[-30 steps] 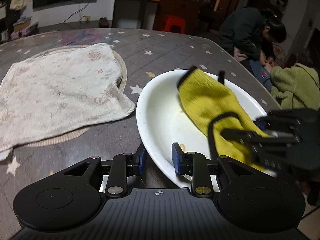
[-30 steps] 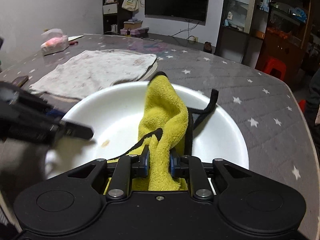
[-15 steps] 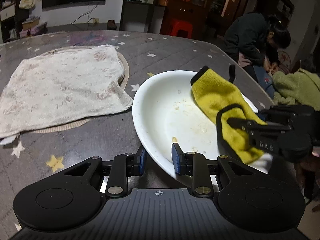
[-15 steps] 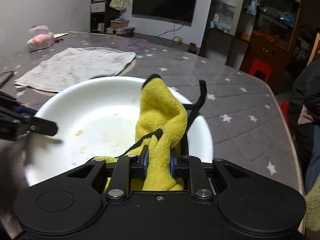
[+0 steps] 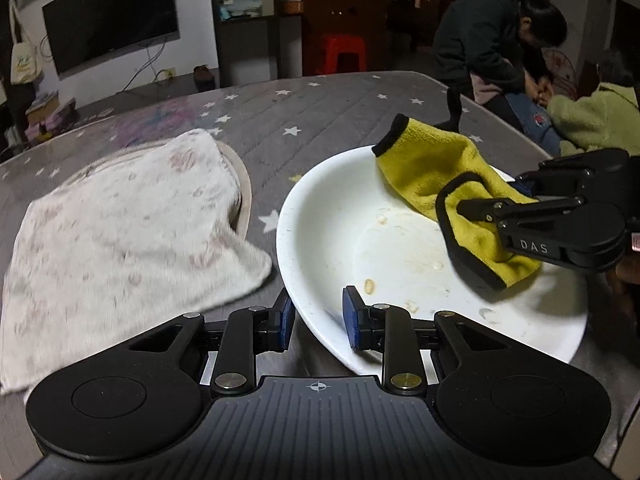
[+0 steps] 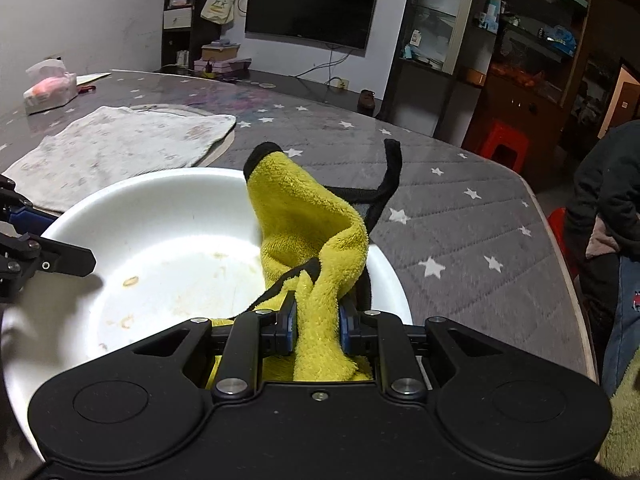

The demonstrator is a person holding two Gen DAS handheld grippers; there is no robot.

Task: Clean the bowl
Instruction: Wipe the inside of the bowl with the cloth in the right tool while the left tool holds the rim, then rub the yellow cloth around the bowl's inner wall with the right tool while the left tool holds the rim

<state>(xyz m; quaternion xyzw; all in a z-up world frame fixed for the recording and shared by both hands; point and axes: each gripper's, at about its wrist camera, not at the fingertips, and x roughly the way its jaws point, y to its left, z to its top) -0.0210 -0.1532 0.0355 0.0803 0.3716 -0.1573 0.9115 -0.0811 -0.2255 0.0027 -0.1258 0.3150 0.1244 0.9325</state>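
A grey star-patterned table (image 5: 328, 104) carries a white bowl (image 5: 320, 216), a pale spread towel (image 5: 120, 232) and a tissue pack (image 6: 50, 90).

Dim indoor light from overhead, cool and flat. Brightest on the white bowl (image 5: 320, 240), nearly washed out along the rim toward the towel (image 5: 120, 232). Soft shadow under the left gripper (image 6: 52, 260) on the bowl's inner wall. Faint sheen on the counter (image 6: 460, 220) beyond the bowl; dull reflection on the television (image 6: 308, 4). Motion blur on the towel left of the bowl, sharper on the yellow cloth (image 5: 440, 176). Strong fisheye bending toward all edges; room behind the bowl dark and murky.
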